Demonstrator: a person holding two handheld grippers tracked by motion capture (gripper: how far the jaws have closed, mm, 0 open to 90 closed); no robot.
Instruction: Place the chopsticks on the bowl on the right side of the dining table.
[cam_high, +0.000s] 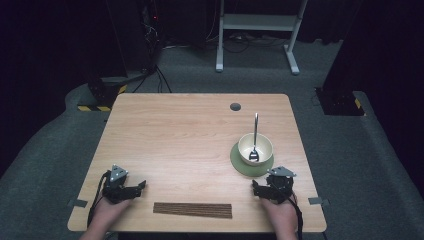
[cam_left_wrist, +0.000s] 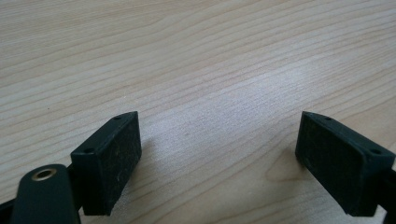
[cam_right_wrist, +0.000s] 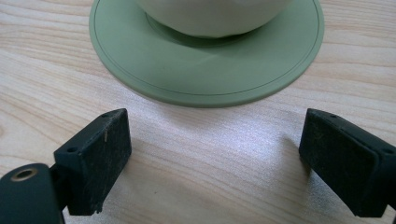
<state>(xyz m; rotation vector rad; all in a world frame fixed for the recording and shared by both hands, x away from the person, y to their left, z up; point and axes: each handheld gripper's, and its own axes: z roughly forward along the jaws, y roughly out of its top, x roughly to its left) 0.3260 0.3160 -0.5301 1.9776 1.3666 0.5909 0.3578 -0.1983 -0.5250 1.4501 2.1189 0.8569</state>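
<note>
The cream bowl (cam_high: 255, 148) stands on a round green saucer (cam_high: 239, 162) toward the right side of the bench (cam_high: 190, 135), with a metal spoon (cam_high: 255, 137) resting in it, scoop down at the bottom and handle leaning over the far rim. The bowl sits centred on the saucer, which judging by the arrangement serves as its base, and the spoon is propped so that its handle stays free to be taken. In the right gripper view the saucer (cam_right_wrist: 205, 70) is smooth and matte, with a fine ring scored near its rim, and the bowl (cam_right_wrist: 210, 16) above it is glossy and rounded. The right gripper (cam_high: 264, 190) rests low on the bench just near of the saucer, jaws spread wide and empty, pointed toward it as though ready to approach. The left gripper (cam_high: 134, 189) lies well apart at the near left, jaws likewise wide with bare wood between them. A dark brown ribbed strip (cam_high: 192, 210), long and flat, lies between the two hands along the near edge. The bench top is pale wood-grain laminate with a round grommet hole (cam_high: 235, 106) at the far side.
</note>
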